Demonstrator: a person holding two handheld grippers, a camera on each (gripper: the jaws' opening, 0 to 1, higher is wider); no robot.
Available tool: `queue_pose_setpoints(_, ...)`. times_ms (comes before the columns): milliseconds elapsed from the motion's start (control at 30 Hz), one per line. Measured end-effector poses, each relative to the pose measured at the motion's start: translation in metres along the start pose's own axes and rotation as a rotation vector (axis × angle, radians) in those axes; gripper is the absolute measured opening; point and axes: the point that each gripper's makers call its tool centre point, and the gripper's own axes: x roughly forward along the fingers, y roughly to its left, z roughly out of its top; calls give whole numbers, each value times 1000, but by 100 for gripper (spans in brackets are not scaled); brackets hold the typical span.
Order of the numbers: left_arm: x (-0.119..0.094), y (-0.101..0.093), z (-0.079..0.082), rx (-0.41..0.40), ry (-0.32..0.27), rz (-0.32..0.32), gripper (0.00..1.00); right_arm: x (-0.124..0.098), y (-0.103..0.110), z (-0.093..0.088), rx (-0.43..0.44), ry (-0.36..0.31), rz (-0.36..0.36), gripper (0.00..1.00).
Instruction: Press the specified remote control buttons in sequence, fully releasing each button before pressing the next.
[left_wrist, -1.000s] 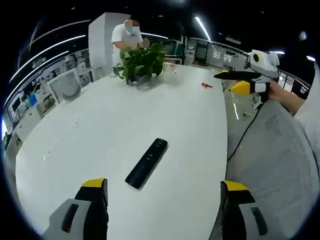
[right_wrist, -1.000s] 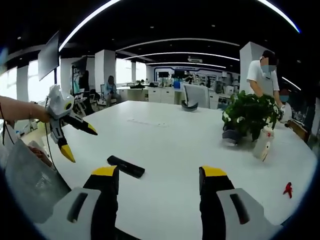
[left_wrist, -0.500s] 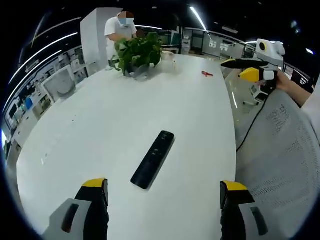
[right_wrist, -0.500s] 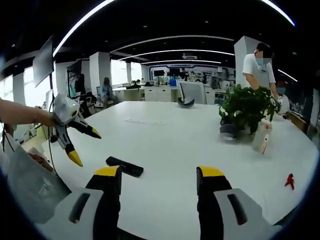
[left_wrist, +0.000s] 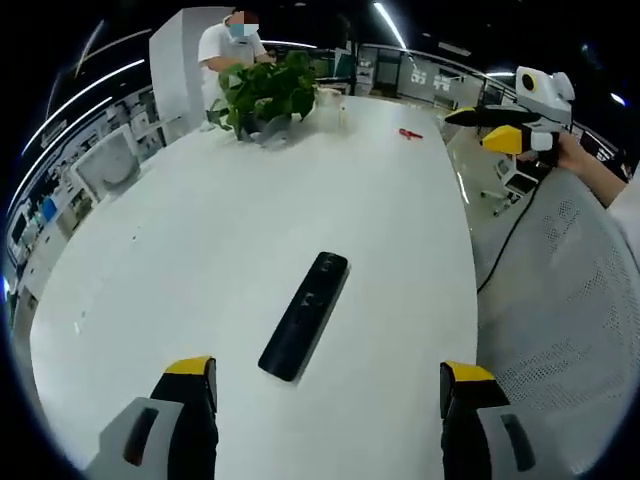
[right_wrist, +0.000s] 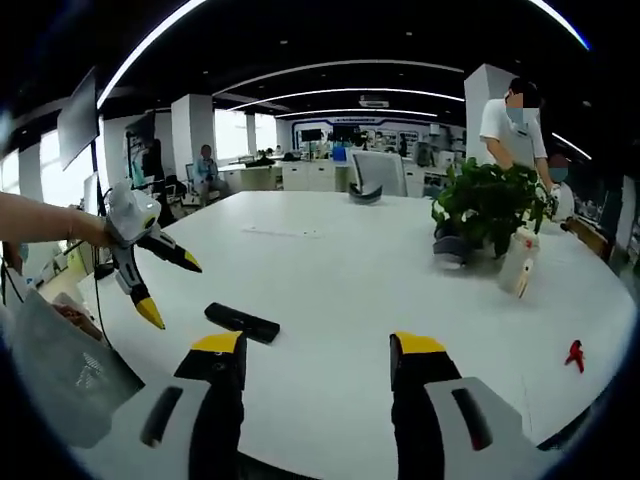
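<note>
A black remote control (left_wrist: 304, 315) lies flat on the white oval table (left_wrist: 180, 230), its long side running away from me. My left gripper (left_wrist: 325, 375) hangs open just short of the remote's near end, with nothing between its jaws. In the right gripper view the same remote (right_wrist: 241, 322) sits left of centre, and my right gripper (right_wrist: 318, 350) stands open a little right of it and apart from it. The left gripper (right_wrist: 158, 282) shows there at the left, held by a hand, jaws spread above the table edge. The right gripper (left_wrist: 495, 128) appears at the upper right of the left gripper view.
A potted green plant (left_wrist: 262, 95) stands at the far end of the table, with a white bottle (right_wrist: 518, 264) beside it. A small red object (right_wrist: 574, 353) lies near the table edge. A person (left_wrist: 228, 45) stands behind the plant. A grey mesh chair (left_wrist: 560, 330) sits by the table's side.
The left gripper view has drifted slightly, so the remote sits a bit nearer and more central. The right gripper view has shifted a little too. Both grippers stay open.
</note>
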Motion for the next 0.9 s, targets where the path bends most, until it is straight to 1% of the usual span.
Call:
queue_pose_setpoints(167,3,5,1,-4,4,-4,97,1,0,-1,-4,7,0,59)
queue_pose_setpoints(333,9,8,-2,-1,25,-13,97,1,-1,-2,-4,9,-3,59)
queue_pose_setpoints(500,12,7,-3,23,45,-27,97,0,-4,-3,7,13,-18,59)
queue_pose_setpoints(667,16,10,-1,27,48,-36,96,0,-5,-4,5,20,-22,59)
queue_pose_setpoints(767,21,12,-3,28,63,-51,94,1,-5,-5,6,26,-22,59)
queue_pose_setpoints(900,26,15,-5,37,84,-50,94,2,-6,-7,-3,36,-25,59)
